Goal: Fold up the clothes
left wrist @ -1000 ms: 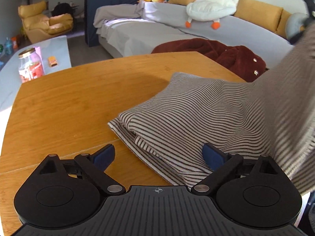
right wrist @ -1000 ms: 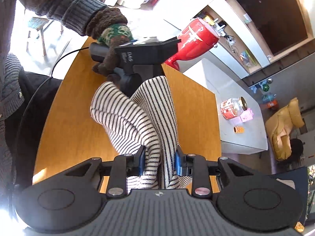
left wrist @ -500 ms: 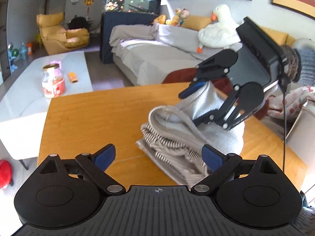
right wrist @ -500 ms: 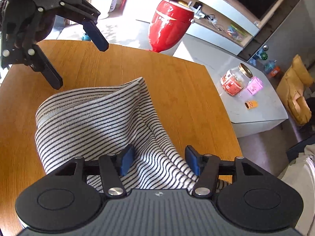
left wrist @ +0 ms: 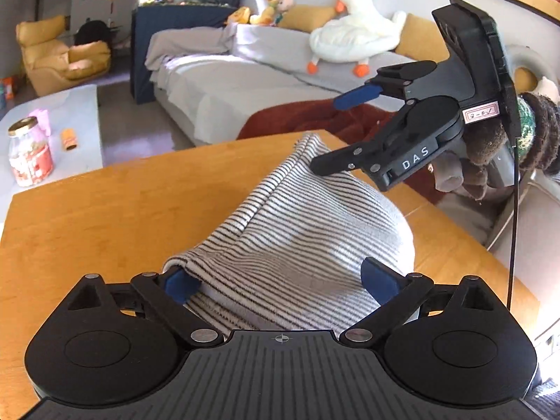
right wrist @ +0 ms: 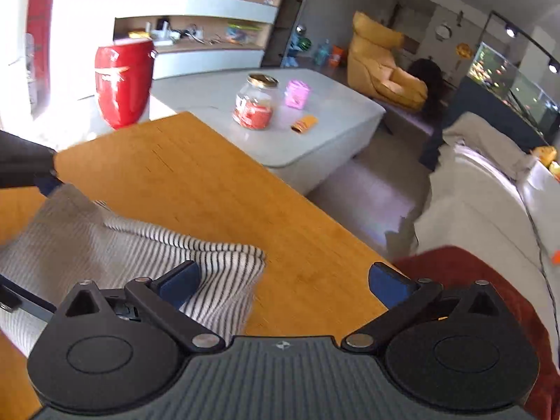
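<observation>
A black-and-white striped garment (left wrist: 301, 224) lies folded in a mound on the wooden table (left wrist: 105, 210). My left gripper (left wrist: 280, 280) is open, its blue pads on either side of the garment's near end. My right gripper (left wrist: 336, 133) shows in the left wrist view above the garment's far end, open and empty, its lower finger close to the cloth. In the right wrist view the right gripper (right wrist: 283, 280) is open over the table (right wrist: 210, 189), with the garment (right wrist: 115, 248) under its left finger.
A dark red garment (left wrist: 315, 119) lies past the table's far edge, against a grey sofa (left wrist: 245, 77) with a white plush goose. A low white table (right wrist: 315, 129) holds a glass jar (right wrist: 257, 105). A red vase (right wrist: 122, 80) stands on the floor.
My right gripper has let go of the striped garment, opened wide and lifted off it. My left gripper has moved in so its pads flank the garment's near end.
</observation>
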